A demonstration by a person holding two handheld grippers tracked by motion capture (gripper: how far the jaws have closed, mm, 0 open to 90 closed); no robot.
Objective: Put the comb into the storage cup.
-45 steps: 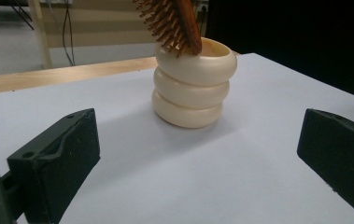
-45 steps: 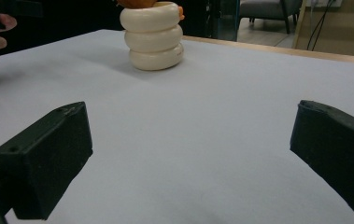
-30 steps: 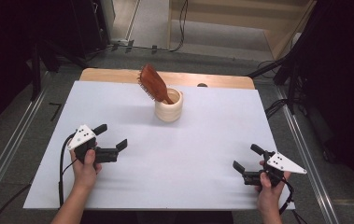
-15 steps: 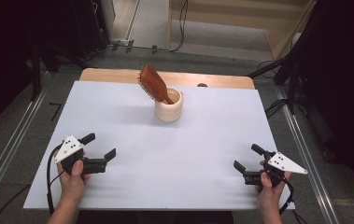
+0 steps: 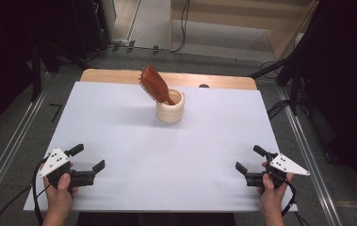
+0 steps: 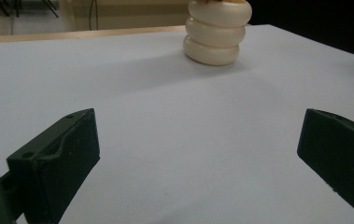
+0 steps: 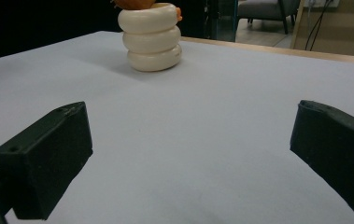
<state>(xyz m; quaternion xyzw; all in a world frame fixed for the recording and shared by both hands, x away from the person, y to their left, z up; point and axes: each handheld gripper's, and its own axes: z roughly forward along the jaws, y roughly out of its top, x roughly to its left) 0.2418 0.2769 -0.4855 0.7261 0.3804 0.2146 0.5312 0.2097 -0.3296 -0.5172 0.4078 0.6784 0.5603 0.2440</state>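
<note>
A cream ribbed cup [image 5: 170, 107] stands upright at the far middle of the white table top [image 5: 119, 132]. A brown wooden hairbrush [image 5: 153, 84] leans out of it toward the far left, handle down in the cup. My left gripper [image 5: 87, 157] rests low at the near left corner, jaws wide apart with nothing between them. My right gripper [image 5: 250, 158] sits at the near right corner, also open and empty. The cup [image 6: 217, 31] shows far ahead in the left gripper view, and the cup [image 7: 152, 36] also stands far off in the right gripper view.
A wooden table edge [image 5: 119, 75] runs along the far side beyond the white sheet. Metal rails [image 5: 6, 155] flank both sides of the table. Cables [image 5: 279, 108] lie on the floor at the far right.
My left gripper has drawn back toward the near left corner of the table over the last second. The right gripper, cup and brush have stayed put.
</note>
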